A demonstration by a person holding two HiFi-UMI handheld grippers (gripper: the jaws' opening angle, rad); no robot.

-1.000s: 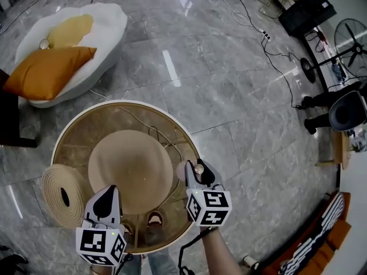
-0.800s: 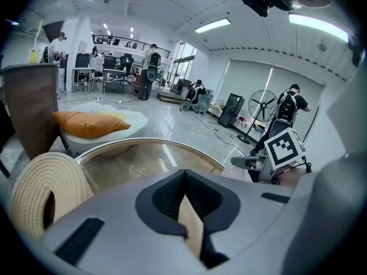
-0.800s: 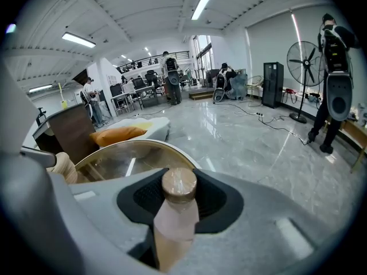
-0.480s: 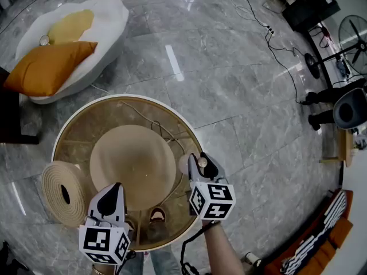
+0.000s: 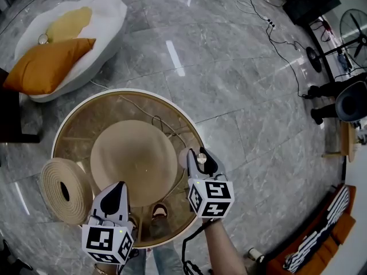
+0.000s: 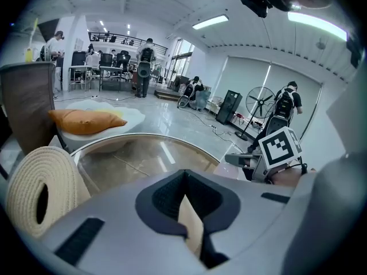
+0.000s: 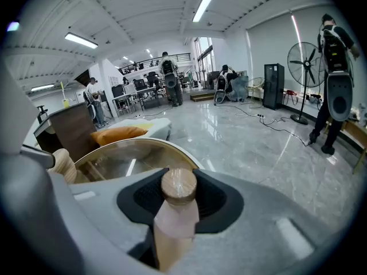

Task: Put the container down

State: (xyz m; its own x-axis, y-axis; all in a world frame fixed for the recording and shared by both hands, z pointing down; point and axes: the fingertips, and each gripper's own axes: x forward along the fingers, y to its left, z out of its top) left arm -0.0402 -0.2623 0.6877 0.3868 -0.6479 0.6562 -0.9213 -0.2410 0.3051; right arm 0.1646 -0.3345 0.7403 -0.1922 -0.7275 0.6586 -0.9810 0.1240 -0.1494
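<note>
At glass table [image 5: 123, 90] rim, R gripper [image 5: 198, 154] clamps wood-capped container [image 7: 176, 211].

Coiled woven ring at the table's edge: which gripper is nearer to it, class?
Left. The left gripper hovers right of the ring; the right gripper, holding the container, is farther right, across the table.

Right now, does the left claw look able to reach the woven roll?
Probably yes: the left claw hovers just beside the woven roll, pointing past its right side, and nothing visible stands between them.
</note>
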